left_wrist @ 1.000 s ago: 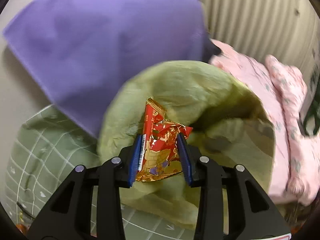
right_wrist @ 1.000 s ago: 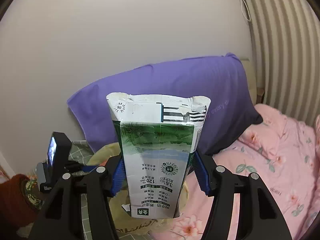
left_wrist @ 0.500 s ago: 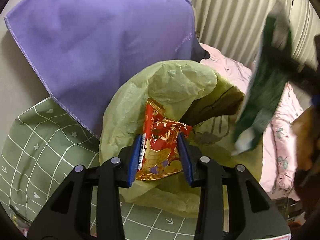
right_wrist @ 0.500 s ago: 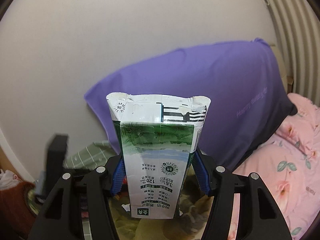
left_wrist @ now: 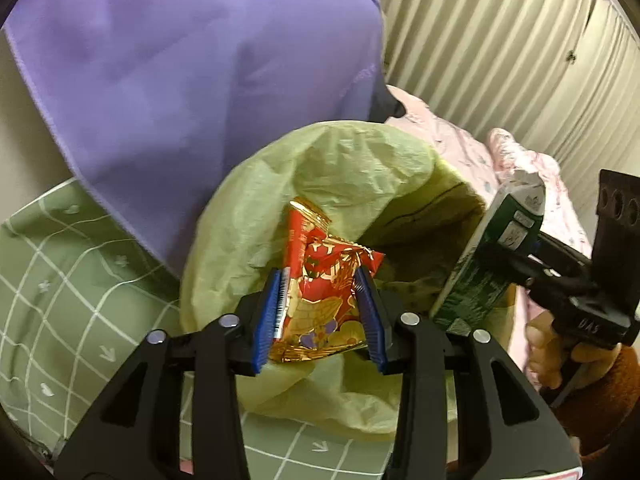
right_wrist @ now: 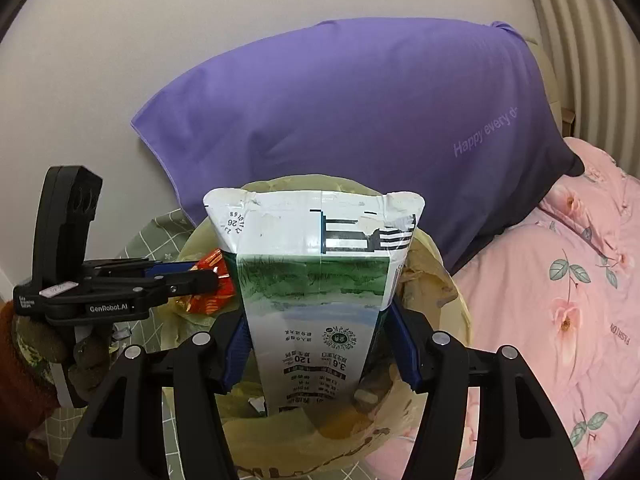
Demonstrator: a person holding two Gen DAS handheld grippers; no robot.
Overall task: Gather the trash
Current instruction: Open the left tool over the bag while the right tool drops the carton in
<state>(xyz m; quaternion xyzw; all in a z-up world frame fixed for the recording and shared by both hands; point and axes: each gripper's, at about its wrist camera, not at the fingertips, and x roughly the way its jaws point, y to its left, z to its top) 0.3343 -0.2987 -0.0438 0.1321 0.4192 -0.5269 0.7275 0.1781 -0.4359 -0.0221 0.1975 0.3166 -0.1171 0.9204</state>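
A purple pillow (right_wrist: 360, 120) leans on the wall at 12 o'clock, a pink floral bedspread (right_wrist: 560, 300) spreading toward 3 o'clock. In front sits the yellow-green trash bag (left_wrist: 320, 184), mouth open. Over its 3 o'clock rim the right gripper (right_wrist: 320, 352) has its fingers clamped on a green-and-white milk carton (right_wrist: 316, 300). At the bag's centre, the left gripper (left_wrist: 320, 312) pinches a crumpled red-and-gold snack wrapper (left_wrist: 324, 280) between closed fingers
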